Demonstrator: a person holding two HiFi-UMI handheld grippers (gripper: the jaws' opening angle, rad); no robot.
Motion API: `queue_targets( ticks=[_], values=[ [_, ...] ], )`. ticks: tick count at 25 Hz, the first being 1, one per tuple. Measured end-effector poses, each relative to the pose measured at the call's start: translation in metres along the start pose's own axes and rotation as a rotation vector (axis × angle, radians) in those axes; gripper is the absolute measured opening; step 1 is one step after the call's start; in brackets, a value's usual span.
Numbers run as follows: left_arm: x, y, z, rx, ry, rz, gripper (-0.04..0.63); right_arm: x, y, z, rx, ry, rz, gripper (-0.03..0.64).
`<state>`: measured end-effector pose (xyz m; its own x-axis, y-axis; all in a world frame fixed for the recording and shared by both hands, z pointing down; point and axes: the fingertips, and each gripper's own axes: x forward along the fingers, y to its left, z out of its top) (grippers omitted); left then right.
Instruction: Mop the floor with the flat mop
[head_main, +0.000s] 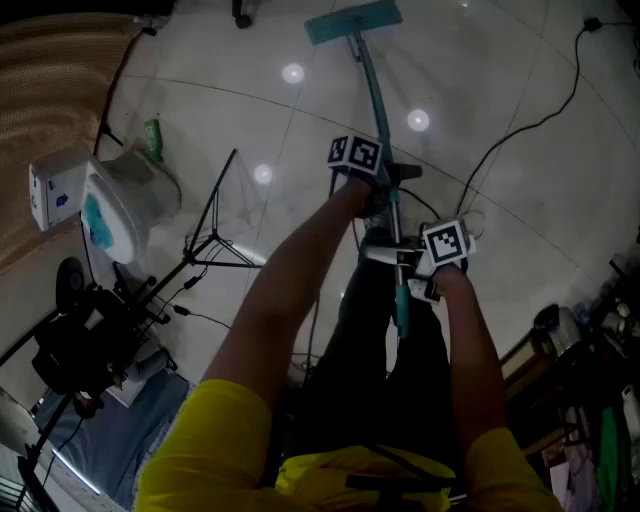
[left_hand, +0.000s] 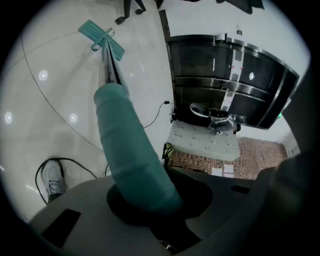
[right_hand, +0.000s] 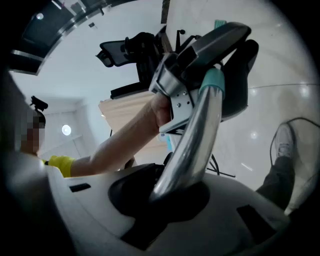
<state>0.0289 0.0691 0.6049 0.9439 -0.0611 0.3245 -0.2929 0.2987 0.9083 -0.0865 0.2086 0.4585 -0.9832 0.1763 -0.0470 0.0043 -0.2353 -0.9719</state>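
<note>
Gripping teal sleeve (left_hand: 131, 150) left, chrome shaft (right_hand: 192, 145) right

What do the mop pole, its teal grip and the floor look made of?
Mop pole: polished metal, mirror-bright highlights. Teal grip: matte, probably foam or rubber sleeve, no glare. Floor: glossy tile, likely stone or ceramic, with grout lines and lamp reflections.

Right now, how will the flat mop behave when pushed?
Probably stiff: the metal pole runs straight to the mop head. Likely light, being slim. The glossy floor suggests the head glides easily.
</note>
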Motion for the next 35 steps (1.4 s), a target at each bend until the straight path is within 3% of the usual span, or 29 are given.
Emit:
queue_targets(
  ticks=[3, 7, 10, 12, 16, 19, 22, 24, 26, 28, 30, 35],
  values=[
    [-0.002, -0.01, -0.07, -0.031, 0.045, -0.034, 0.108, 0.008, 0.019, -0.066, 0.072, 0.003, 0.021, 0.075],
    [0.002, -0.028, -0.199, -0.106, 0.094, -0.048, 0.117, 0.004, 0.051, -0.177, 0.183, -0.023, 0.006, 0.075],
    [0.007, -0.043, -0.261, -0.189, 0.079, -0.105, 0.117, -0.003, 0.073, -0.222, 0.219, -0.073, 0.029, 0.075],
    [0.007, -0.042, -0.263, -0.192, 0.079, -0.126, 0.112, -0.004, 0.073, -0.218, 0.204, -0.114, 0.052, 0.072],
    [0.005, -0.035, -0.22, -0.146, 0.124, -0.107, 0.115, 0.002, 0.062, -0.178, 0.124, -0.101, 0.093, 0.087],
    [0.008, -0.02, -0.163, -0.08, 0.115, -0.094, 0.115, -0.001, 0.032, -0.126, 0.07, -0.147, 0.075, 0.084],
    [0.018, -0.017, -0.08, -0.02, 0.09, -0.135, 0.115, -0.014, 0.001, -0.053, 0.009, -0.197, 0.059, 0.08],
    [0.024, -0.019, -0.033, 0.017, 0.089, -0.133, 0.115, -0.02, 0.0, -0.008, 0.002, -0.235, 0.114, 0.08],
    [0.027, -0.019, -0.012, 0.045, 0.11, -0.083, 0.115, -0.023, 0.011, 0.015, 0.01, -0.275, 0.186, 0.077],
    [0.029, -0.021, -0.018, 0.056, 0.133, -0.051, 0.115, -0.02, 0.019, 0.012, 0.011, -0.283, 0.195, 0.075],
    [0.028, -0.025, -0.049, 0.024, 0.158, -0.087, 0.112, -0.01, 0.024, -0.017, 0.029, -0.269, 0.165, 0.072],
    [0.018, -0.042, -0.206, -0.079, 0.152, -0.169, 0.112, 0.003, 0.061, -0.165, 0.199, -0.215, 0.155, 0.061]
  ],
)
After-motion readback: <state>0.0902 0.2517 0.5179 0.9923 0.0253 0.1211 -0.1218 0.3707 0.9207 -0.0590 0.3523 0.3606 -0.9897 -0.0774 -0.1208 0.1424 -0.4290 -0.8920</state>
